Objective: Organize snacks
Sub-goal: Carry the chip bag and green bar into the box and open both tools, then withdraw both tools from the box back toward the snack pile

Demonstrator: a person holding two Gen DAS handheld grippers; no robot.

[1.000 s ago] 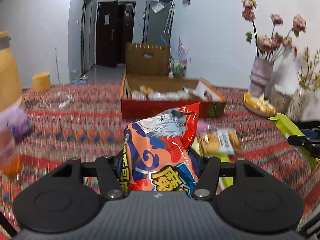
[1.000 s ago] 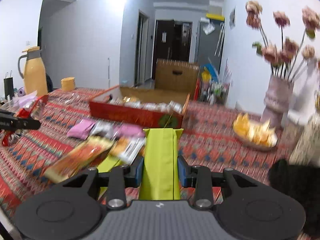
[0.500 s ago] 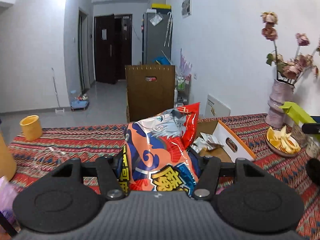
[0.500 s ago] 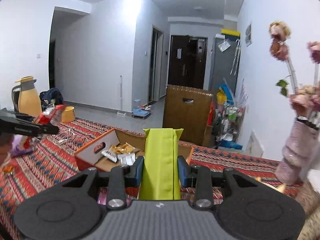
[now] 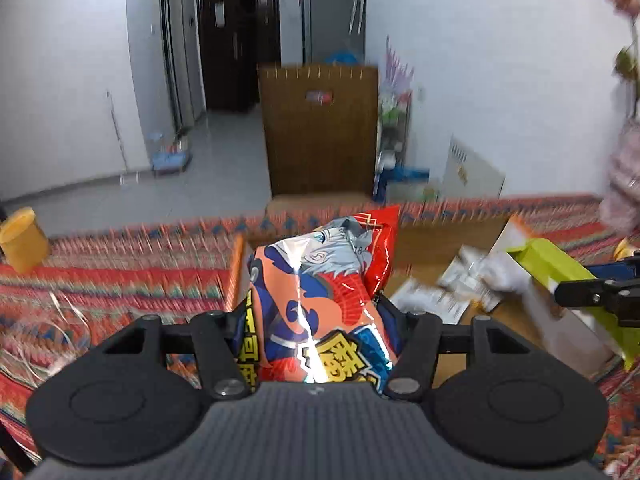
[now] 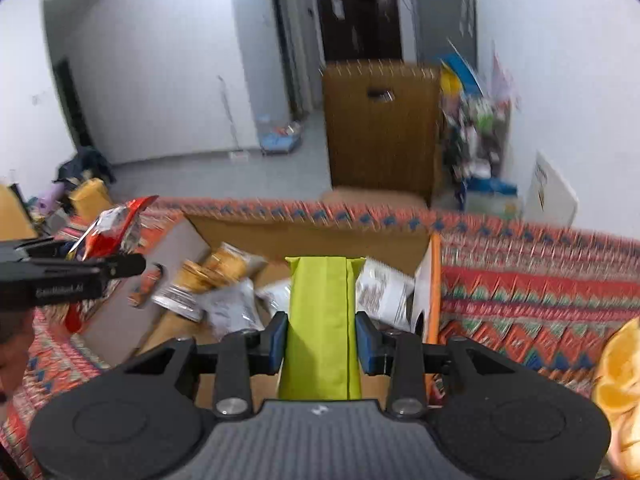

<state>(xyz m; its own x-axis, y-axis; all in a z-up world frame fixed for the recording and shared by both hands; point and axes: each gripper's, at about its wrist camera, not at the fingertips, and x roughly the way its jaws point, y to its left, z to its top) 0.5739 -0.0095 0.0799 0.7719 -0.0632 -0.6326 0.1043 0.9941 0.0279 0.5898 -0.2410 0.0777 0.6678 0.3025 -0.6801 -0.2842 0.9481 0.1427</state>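
My left gripper [image 5: 316, 320] is shut on a red and orange snack bag [image 5: 320, 280] with a cartoon face, held above the left part of the open cardboard box [image 5: 452, 236]. My right gripper [image 6: 320, 340] is shut on a lime green packet [image 6: 322, 320], which stands up between its blue pads over the box [image 6: 312, 234]. Several loose snack packs [image 6: 224, 280] lie in the box. In the left wrist view the green packet [image 5: 560, 268] and the right gripper [image 5: 592, 296] show at the right edge. The left gripper [image 6: 60, 272] with its red bag [image 6: 112, 228] shows at the left of the right wrist view.
The box sits on a table under a red patterned cloth [image 5: 120, 280]. A yellow cup [image 5: 22, 240] stands at the far left. A dish of orange slices [image 6: 616, 372] and a pink vase [image 5: 624, 184] are at the right. A brown chair back [image 5: 320, 132] stands beyond the table.
Both grippers have travelled forward across the table with their packs and now hang over the open box, which fills the lower view. Neither grip has changed.
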